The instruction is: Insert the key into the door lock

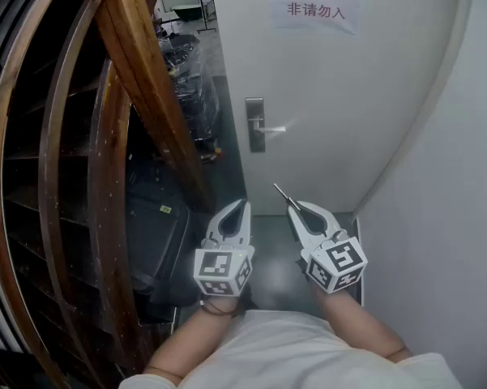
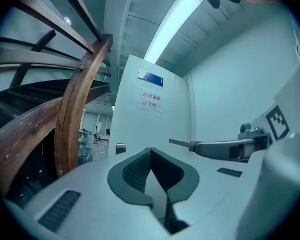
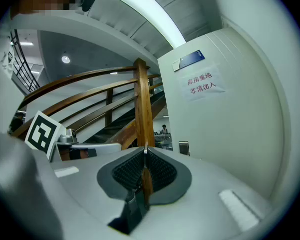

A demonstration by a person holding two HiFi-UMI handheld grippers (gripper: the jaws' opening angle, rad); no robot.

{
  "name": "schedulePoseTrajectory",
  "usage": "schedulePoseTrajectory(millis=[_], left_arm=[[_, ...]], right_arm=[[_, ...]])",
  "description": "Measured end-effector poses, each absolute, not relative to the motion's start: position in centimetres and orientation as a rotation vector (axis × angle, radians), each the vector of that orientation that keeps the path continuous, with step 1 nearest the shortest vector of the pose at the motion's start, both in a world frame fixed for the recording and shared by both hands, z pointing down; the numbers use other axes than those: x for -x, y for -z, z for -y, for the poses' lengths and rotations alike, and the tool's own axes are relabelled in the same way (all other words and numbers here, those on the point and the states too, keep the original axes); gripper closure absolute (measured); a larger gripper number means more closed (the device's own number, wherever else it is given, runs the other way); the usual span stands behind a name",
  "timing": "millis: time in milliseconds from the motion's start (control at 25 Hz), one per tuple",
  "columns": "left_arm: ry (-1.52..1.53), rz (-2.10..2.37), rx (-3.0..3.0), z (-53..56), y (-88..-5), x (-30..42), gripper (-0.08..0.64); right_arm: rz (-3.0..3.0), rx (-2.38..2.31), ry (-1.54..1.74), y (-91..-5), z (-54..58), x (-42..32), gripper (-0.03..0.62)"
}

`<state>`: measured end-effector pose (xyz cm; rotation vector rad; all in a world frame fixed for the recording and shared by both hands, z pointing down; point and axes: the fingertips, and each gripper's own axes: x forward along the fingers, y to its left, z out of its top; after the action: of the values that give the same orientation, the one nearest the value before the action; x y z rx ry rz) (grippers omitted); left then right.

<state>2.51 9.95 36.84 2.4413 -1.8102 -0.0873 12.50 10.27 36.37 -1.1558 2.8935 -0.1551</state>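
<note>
Right gripper [image 1: 295, 207] clamped on the key [image 1: 281, 193], its shaft pointing toward the door lock [image 1: 257, 128] but well short of it (left gripper [image 1: 243, 205] closed on nothing): pickup done, approach and insertion left.

The head camera looks steeply down from above and behind onto the left gripper [image 1: 240, 207] and right gripper [image 1: 298, 211], with the door [image 1: 340, 96] near ahead. Each gripper camera sits low, close behind its own jaws, and faces level along them toward the door, with the other gripper at its side edge. All three views share the door, its sign [image 1: 314, 0], the lock plate [image 1: 255, 124] and the wooden rail [image 1: 146, 79].
</note>
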Motion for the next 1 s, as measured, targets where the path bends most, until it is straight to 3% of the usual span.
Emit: schedulePoseTrajectory(millis=[1000], left_arm=[[0.085, 1.815, -2.421, -3.4, -39.1, 2.8, 0.554]], right_arm=[[-2.885, 1.168, 0.233, -38.5, -4.2, -8.3, 0.568]])
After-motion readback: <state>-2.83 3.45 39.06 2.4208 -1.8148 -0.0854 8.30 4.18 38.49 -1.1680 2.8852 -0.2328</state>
